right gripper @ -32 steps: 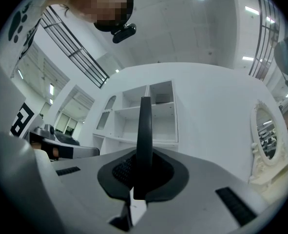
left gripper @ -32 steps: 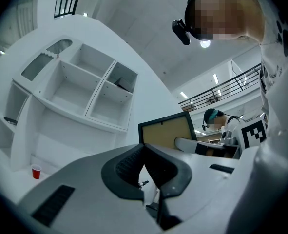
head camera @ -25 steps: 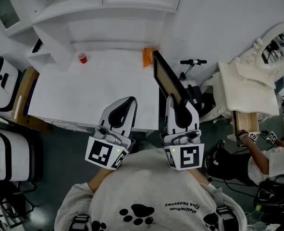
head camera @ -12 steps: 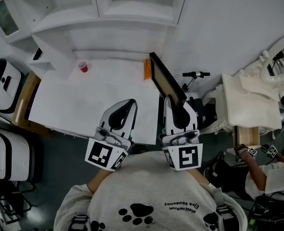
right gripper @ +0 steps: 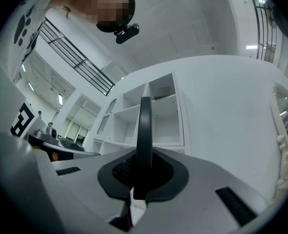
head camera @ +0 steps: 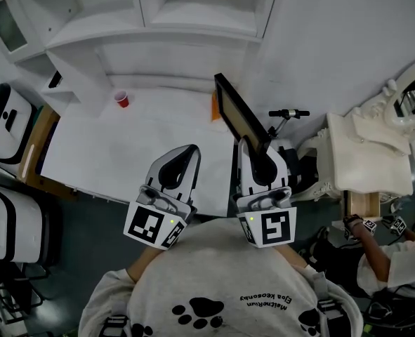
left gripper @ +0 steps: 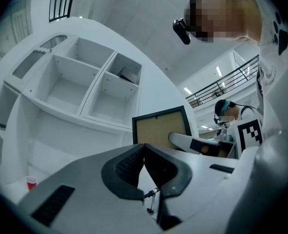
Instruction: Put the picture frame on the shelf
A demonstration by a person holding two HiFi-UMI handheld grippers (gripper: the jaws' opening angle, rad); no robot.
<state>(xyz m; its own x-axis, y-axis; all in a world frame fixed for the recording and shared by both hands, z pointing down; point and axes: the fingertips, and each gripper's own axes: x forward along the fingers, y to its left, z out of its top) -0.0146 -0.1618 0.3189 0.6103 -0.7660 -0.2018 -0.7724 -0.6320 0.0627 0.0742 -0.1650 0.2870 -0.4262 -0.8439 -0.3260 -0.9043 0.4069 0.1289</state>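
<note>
A black picture frame (head camera: 239, 113) with a tan backing is held up on edge by my right gripper (head camera: 255, 149), whose jaws are shut on its lower edge. In the right gripper view the picture frame (right gripper: 144, 130) appears edge-on, rising between the pads toward the white shelf unit (right gripper: 156, 113). The left gripper view shows the picture frame (left gripper: 161, 128) from its tan back. My left gripper (head camera: 181, 156) hangs beside it over the white table (head camera: 109, 146), its jaws shut with nothing between them. The white shelf unit (head camera: 186, 9) stands behind the table, its compartments bare.
A red cup (head camera: 121, 98) stands at the table's back left. An orange object (head camera: 215, 107) lies behind the frame. A scooter handle (head camera: 288, 114) and white ornate furniture (head camera: 365, 153) stand to the right. Another person (head camera: 390, 255) works at the lower right. Black-and-white cases (head camera: 3, 125) sit left.
The right gripper has lifted the picture frame up and slightly left, toward the shelf. The left gripper has stayed almost still.
</note>
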